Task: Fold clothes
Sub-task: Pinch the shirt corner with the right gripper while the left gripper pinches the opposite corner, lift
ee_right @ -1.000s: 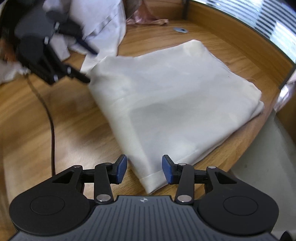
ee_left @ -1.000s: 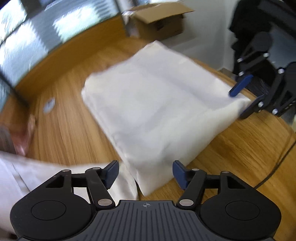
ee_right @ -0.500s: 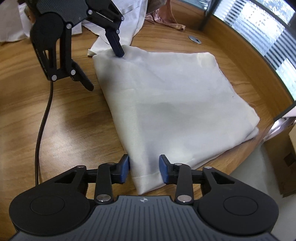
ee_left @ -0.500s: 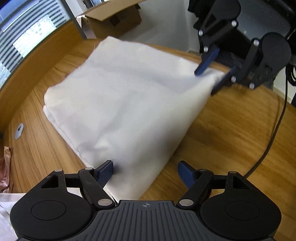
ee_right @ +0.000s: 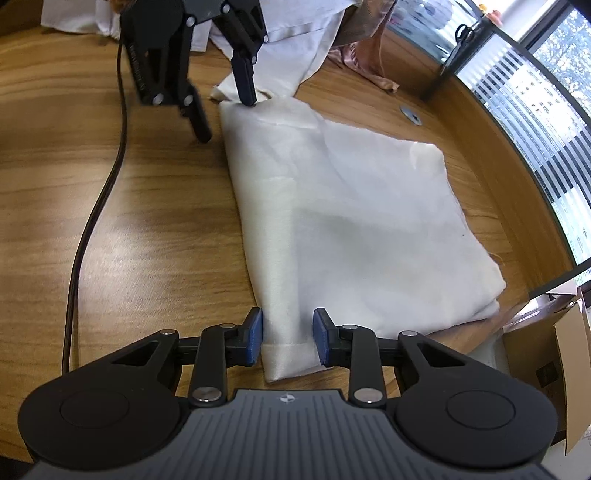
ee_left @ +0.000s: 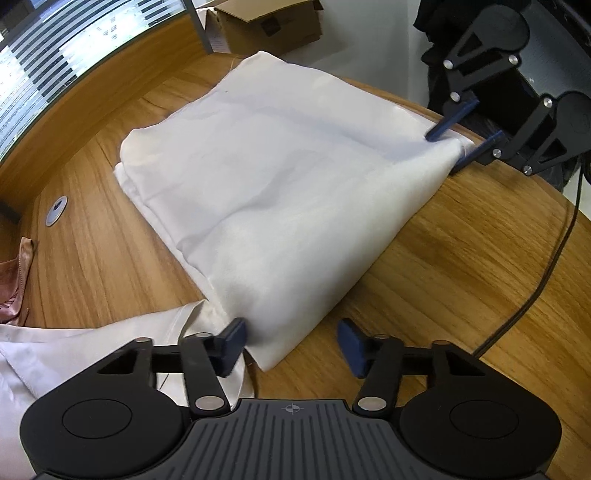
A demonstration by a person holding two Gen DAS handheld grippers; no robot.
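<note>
At the near edge of the left wrist view we see the left tongs [ee_left: 291,345] standing about half open astride one corner of a folded cream cloth [ee_left: 280,192]. Their jaws have just been closing, the left pad touching the fabric and the right pad still clear of it over bare wood. Beside that corner a second pale garment [ee_left: 92,347] spills across the desk [ee_left: 461,266], and a pink satin piece [ee_left: 14,280] lies at the left edge.

From the right wrist view, we find the right tongs [ee_right: 287,339] narrower, jaws just closing around the hemmed corner of the same cloth [ee_right: 354,229]; the left pad meets the fold, but we cannot tell whether the right pad presses yet.

The cloth lies flat in the middle of the wooden desk, folded to a rough square between the two tools. A black cable [ee_right: 96,199] trails over the wood to its side. Farther off, a round metal grommet [ee_right: 410,113] sits in the desktop, a cardboard box [ee_left: 266,22] stands beyond the edge, and slatted blinds [ee_right: 546,122] line the curved window.
</note>
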